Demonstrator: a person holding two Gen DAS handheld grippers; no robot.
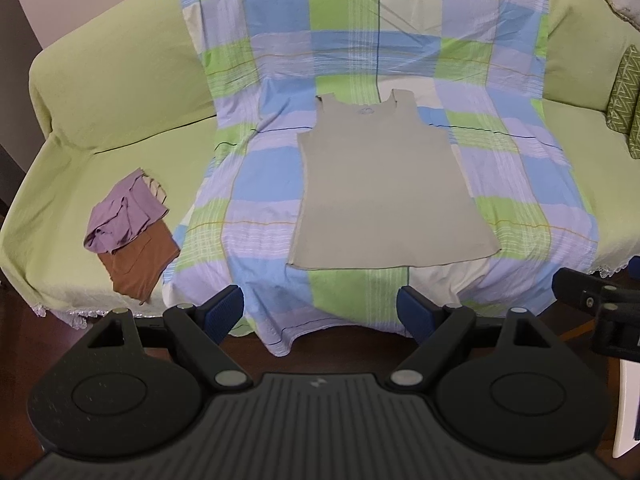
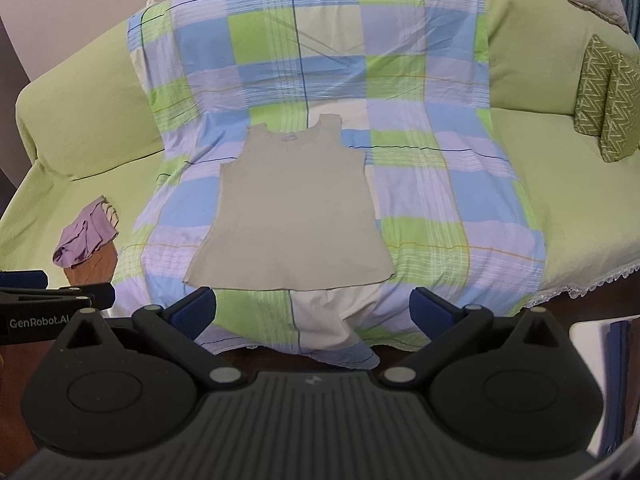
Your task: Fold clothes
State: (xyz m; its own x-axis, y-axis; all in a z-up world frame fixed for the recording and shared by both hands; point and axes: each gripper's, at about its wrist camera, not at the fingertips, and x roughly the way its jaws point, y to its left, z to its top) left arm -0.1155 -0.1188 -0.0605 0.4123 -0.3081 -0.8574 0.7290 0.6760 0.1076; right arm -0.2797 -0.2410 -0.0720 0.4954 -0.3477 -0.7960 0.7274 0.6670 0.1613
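Blue-padded fingers frame the bottom of both wrist views: the left gripper (image 1: 320, 308) and the right gripper (image 2: 312, 308) each stand spread wide, jaws well apart, holding and touching nothing, poised short of the sofa's front edge.

Going left to right across the left wrist view: at about 9 o'clock, on the green sofa cover (image 1: 120, 132), a lilac garment (image 1: 124, 212) lies bunched on top of a brown garment (image 1: 140, 260) that looks folded flat, the pair set aside well clear of the working area, seemingly as a pile. At centre, a beige tank top (image 1: 384, 188) lies spread flat on the checked sheet (image 1: 260, 184), straps toward 12 o'clock and hem toward 6 o'clock, nearest the grippers; it is laid open, not folded, and that layout puts hem and side edges in easy reach for a fold. At 3 o'clock, patterned green cushions (image 1: 626, 100) rest against the sofa arm.

With both grippers empty and level with the hem, either could take a lower corner.
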